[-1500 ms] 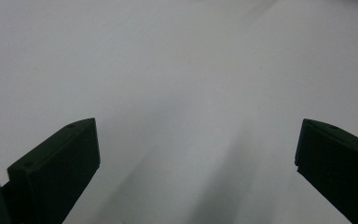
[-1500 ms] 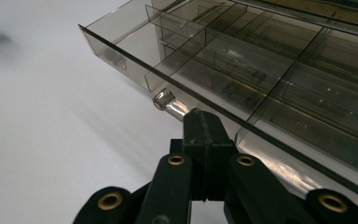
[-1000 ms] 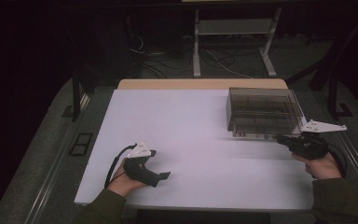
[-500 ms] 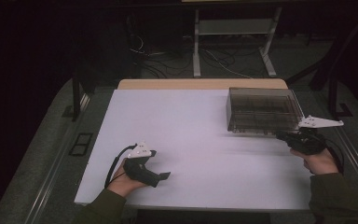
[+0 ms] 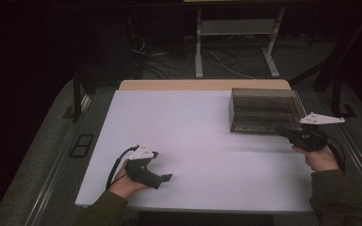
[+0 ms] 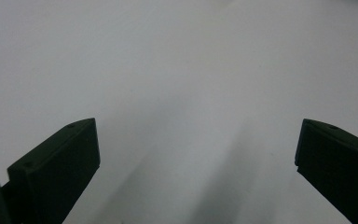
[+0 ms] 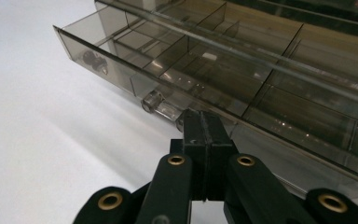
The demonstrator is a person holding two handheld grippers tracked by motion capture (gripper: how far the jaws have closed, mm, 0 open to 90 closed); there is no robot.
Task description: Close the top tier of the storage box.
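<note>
Working the drawer (image 7: 135, 70) now: right gripper (image 7: 204, 122) pinched tight at its knob (image 7: 161, 106), drawer barely out (left gripper (image 6: 196, 154) spread, idle).

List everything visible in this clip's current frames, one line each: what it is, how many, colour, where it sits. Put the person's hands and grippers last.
Smoky transparent plastic organiser box: one, grey-brown, far right of the board, its drawer of divided compartments pulled partly out.
Small clear drawer knob: one, on the drawer front, just ahead of the right gripper's tips.
White tabletop board: one, white, centre.
Light wooden edge: one, tan, behind the board.
Metal frame stand: one, pale grey, on the floor beyond.
Floor cables: several, dark.
Left gripper: black, near left, jaws wide apart, nothing between.
Right gripper: black, jaws shut, at the drawer front.
Hands: two, green sleeves.
</note>
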